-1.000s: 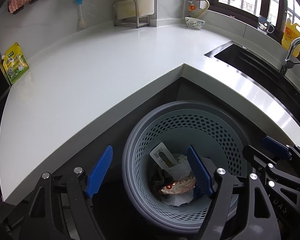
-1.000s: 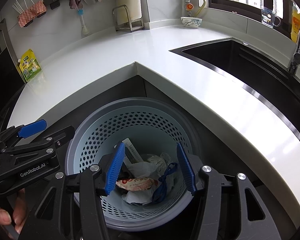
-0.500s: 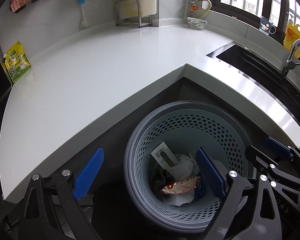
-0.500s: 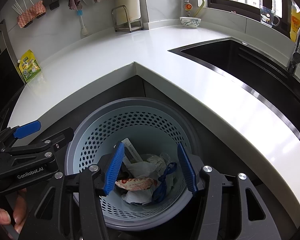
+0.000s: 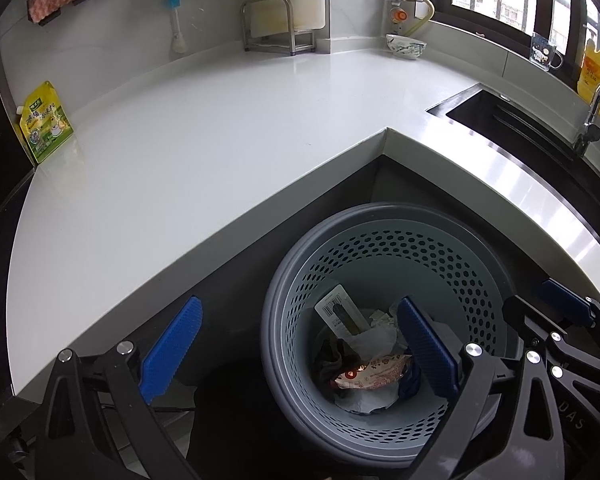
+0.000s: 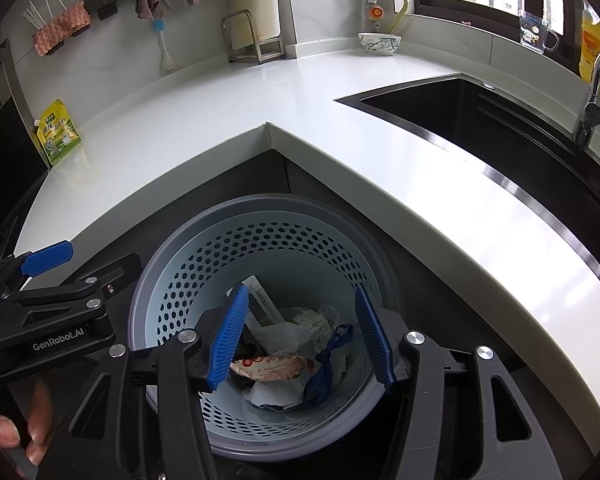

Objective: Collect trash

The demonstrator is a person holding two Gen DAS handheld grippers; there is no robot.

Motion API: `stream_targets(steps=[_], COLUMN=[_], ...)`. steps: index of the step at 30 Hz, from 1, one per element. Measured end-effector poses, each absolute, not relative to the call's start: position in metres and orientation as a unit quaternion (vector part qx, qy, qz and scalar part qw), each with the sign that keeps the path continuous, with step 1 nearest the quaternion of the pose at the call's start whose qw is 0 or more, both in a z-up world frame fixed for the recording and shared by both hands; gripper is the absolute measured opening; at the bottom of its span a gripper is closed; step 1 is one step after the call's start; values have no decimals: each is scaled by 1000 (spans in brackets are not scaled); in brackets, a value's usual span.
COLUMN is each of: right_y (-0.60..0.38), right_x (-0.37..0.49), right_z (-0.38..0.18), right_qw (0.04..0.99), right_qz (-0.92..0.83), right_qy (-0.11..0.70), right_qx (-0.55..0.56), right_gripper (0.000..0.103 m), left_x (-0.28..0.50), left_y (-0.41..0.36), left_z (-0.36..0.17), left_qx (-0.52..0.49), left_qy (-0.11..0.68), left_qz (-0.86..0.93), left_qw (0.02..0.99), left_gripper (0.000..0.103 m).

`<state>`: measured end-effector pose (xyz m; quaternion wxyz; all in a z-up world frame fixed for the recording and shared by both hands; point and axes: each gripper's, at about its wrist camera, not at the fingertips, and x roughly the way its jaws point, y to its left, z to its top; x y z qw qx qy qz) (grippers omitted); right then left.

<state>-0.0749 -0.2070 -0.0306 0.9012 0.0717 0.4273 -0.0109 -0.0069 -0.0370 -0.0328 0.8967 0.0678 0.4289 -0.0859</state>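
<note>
A grey perforated waste bin (image 5: 380, 216) (image 6: 260, 204) stands on the floor in the inner corner of the white counter. Inside lie a red-and-white snack wrapper (image 5: 370, 372) (image 6: 268, 364), crumpled white paper (image 5: 372, 340) (image 6: 296, 328), a flat white packet (image 5: 338, 312) (image 6: 260, 292) and a blue strip (image 6: 332, 356). My left gripper (image 5: 300, 302) hovers over the bin's left rim; its jaws are opening wide with nothing between them. My right gripper (image 6: 300, 292) hangs open above the bin's mouth, holding nothing.
The white counter (image 5: 220, 152) wraps round the corner. A black sink (image 6: 480, 120) with a faucet (image 6: 592, 92) lies at the right. A green pouch (image 5: 46, 128), a dish rack (image 5: 276, 24), a bowl (image 5: 406, 44) and a yellow bottle (image 5: 596, 68) stand at the back. A hand (image 6: 4, 432) grips the left handle.
The left gripper's jaws have spread much wider, the left pad swinging out past the bin's rim. The right gripper and the trash in the bin have stayed put.
</note>
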Motion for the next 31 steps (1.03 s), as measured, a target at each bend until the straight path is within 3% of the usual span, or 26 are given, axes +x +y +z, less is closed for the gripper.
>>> stream_targets(steps=[31], right_y=[-207], right_x=[-75], right_z=[-31], right_qw=[902], right_qz=[-12], right_qy=[426], right_qx=[71], right_gripper=[53], left_x=[-6], left_y=[-34], left_z=[-32], left_qx=[61], left_qy=[435], left_qz=[-80], left_qw=[895], left_gripper=[96])
